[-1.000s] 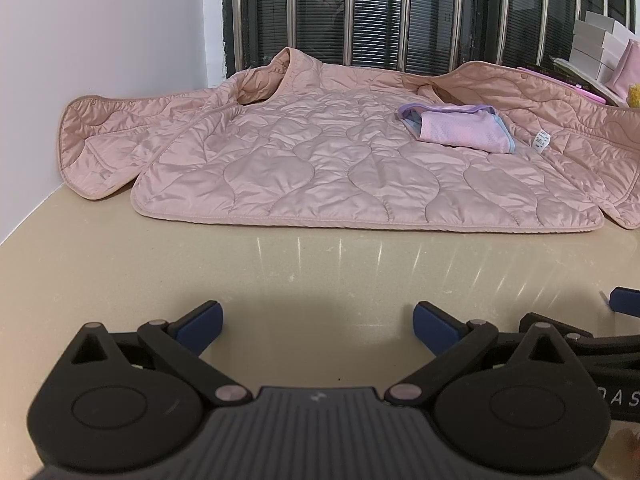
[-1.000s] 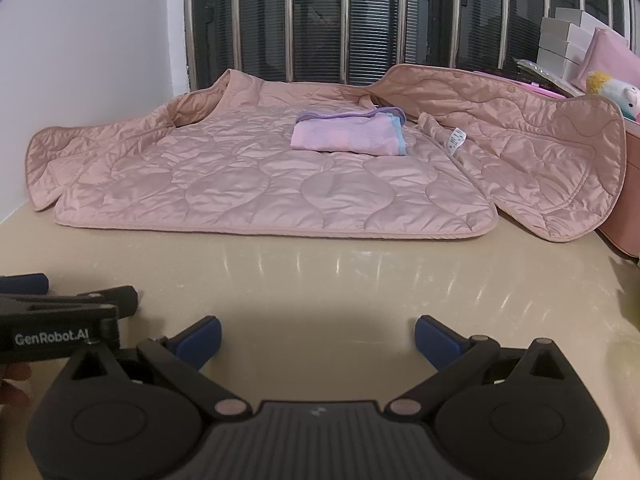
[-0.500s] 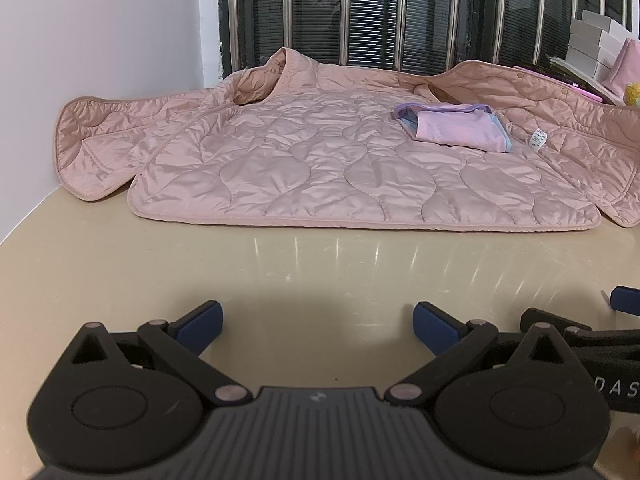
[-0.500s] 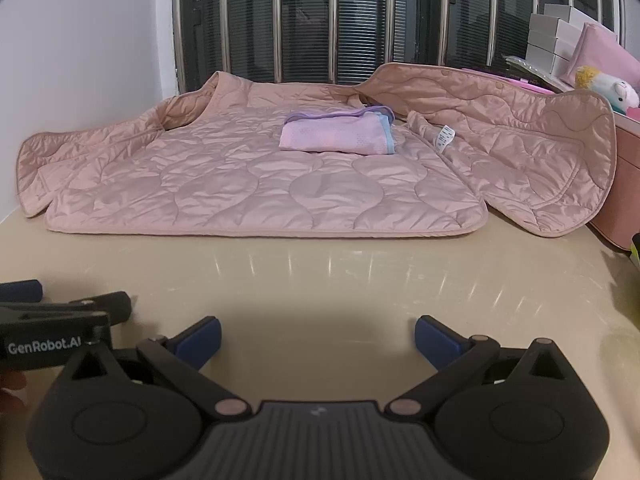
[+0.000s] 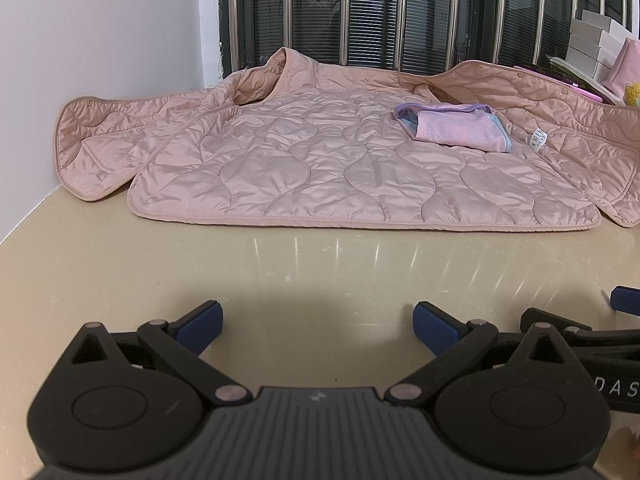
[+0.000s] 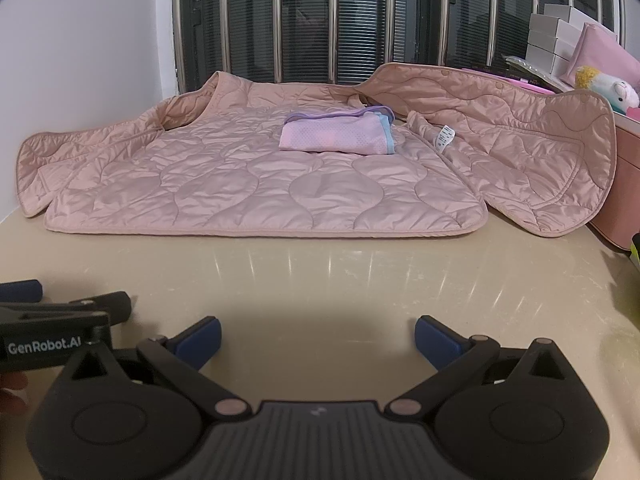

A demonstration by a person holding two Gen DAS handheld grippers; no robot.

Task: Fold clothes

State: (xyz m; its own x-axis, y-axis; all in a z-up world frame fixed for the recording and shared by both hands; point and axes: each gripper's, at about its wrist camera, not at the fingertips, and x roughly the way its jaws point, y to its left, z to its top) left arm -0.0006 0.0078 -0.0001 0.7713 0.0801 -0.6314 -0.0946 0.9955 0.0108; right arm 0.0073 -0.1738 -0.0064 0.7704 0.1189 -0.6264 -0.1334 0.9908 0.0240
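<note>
While both jaws gape, bare table (image 5: 320, 264) fronts jacket (image 5: 360, 172) hem.

We hold our left gripper (image 5: 316, 322) low and level, its blue-padded fingers (image 5: 200, 320) spread wide with nothing between them. Our right gripper (image 6: 318, 332) sits just beside it, likewise level, fingers (image 6: 436, 338) wide apart and gripping nothing.

Home room: plush toy (image 6: 608, 89), stacked boxes (image 6: 554, 36), barred window (image 6: 360, 20), beige table (image 6: 320, 272).
</note>
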